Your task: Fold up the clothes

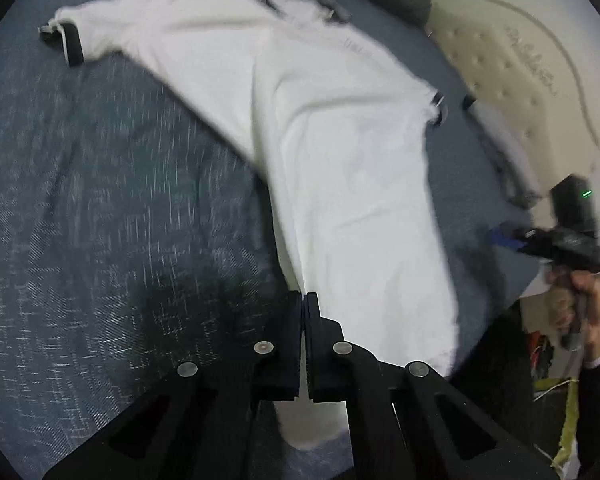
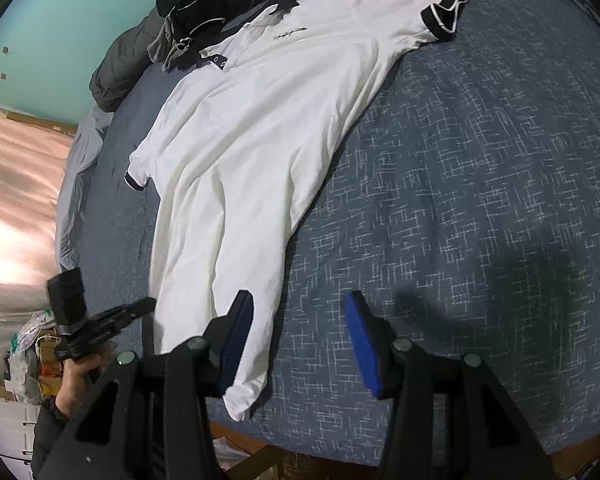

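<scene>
White polo [image 2: 236, 152] lies spread flat, front up, on the bed [image 2: 480, 184], hem at the near edge; thin, limp knit, will sag and bunch, so I'd pinch hem corners or shoulder seams; left tool [image 1: 304, 300] pressed together on the hem edge, right tool [image 2: 300, 312] spread

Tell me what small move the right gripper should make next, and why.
Probably lower the open right gripper and close on the near hem of the white black-cuffed polo shirt: its edge lies between the blue pads, flat on the blue patterned bedspread.
</scene>
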Motion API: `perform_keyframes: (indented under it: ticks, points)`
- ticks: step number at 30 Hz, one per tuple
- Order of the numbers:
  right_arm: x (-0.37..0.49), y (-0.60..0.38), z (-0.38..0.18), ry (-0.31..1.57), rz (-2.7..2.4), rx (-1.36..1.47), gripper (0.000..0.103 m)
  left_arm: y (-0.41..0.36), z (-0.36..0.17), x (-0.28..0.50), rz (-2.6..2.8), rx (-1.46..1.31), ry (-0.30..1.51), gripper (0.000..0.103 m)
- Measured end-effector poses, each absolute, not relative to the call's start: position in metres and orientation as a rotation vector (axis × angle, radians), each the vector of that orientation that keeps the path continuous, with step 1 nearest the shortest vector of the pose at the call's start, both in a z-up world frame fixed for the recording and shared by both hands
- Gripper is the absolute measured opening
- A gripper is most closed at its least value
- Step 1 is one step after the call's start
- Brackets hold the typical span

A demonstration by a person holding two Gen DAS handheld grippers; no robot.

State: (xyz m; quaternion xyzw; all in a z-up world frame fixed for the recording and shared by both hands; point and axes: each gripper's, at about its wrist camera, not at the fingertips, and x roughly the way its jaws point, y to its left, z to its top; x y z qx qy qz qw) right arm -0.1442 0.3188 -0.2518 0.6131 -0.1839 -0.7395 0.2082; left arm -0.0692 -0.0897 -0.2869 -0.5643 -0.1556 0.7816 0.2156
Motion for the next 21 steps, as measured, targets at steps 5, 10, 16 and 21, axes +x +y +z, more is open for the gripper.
perform_keyframes:
  ticks: [5,10,16,21]
  points:
    - [-0.144,0.312,-0.251,-0.494,-2.051,1.713,0.049,-0.114,-0.25,-0.064,2.223,-1.479,-0.455,0.001]
    - [-0.144,0.303,-0.251,-0.473,-2.036,1.713,0.049,-0.145,-0.216,-0.06,2.301,-1.395,-0.498,0.001]
    - [-0.143,0.291,-0.251,-0.428,-2.017,1.723,0.051,-0.164,-0.201,-0.07,2.346,-1.361,-0.532,0.001]
    - [-0.137,0.268,-0.268,-0.354,-1.934,1.784,0.056,-0.16,-0.199,-0.075,2.352,-1.354,-0.526,0.001]
